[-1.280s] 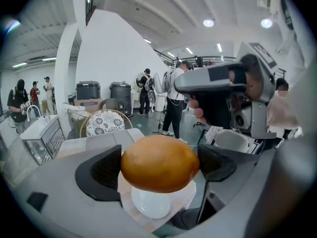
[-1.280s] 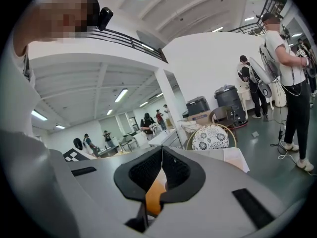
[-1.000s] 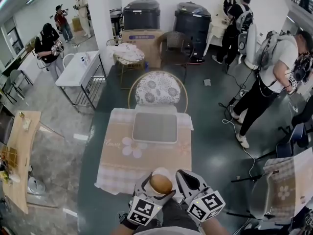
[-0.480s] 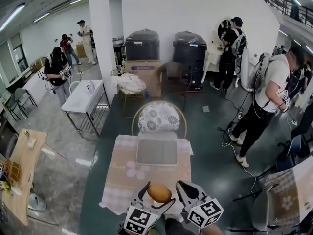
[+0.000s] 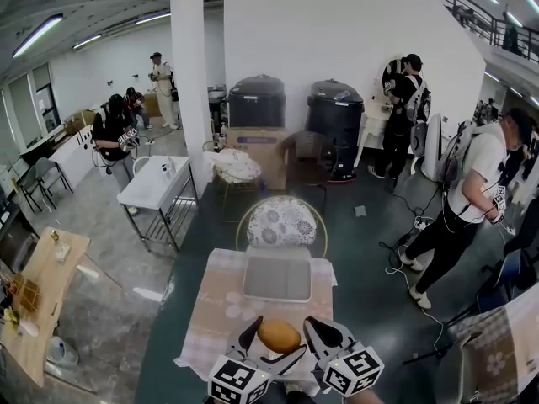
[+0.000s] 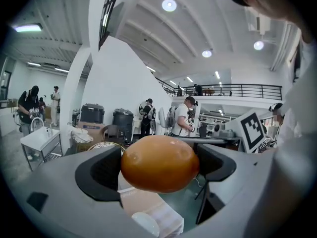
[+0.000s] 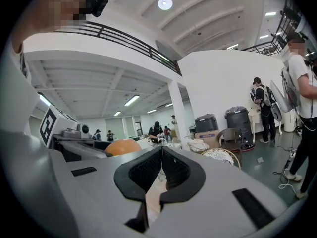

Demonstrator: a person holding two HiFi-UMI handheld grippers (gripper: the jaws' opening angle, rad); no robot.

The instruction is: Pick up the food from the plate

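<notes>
A round golden-brown piece of food [image 5: 279, 336] is held up in the air, with my left gripper [image 5: 271, 345] shut on it. In the left gripper view the food [image 6: 159, 163] fills the gap between the two jaws, and a white plate [image 6: 146, 224] lies far below on the pink patterned tablecloth [image 5: 221, 301]. My right gripper [image 5: 320, 333] is just right of the food, shut with nothing in it; its view shows the jaws [image 7: 161, 168] pressed together and the food [image 7: 122, 147] off to the left. A grey tray [image 5: 278, 278] lies at the table's far end.
A round chair with a floral cushion [image 5: 281, 221] stands behind the table. A white table [image 5: 160, 183] and a wooden table [image 5: 38, 284] are to the left. Two black barrels [image 5: 257, 103] stand by the wall. Several people stand around, one close on the right [image 5: 472, 192], with cables on the floor.
Both grippers have risen with the food, away from the table. The head view has tilted up, so the table looks smaller and the plate under the food is hidden.
</notes>
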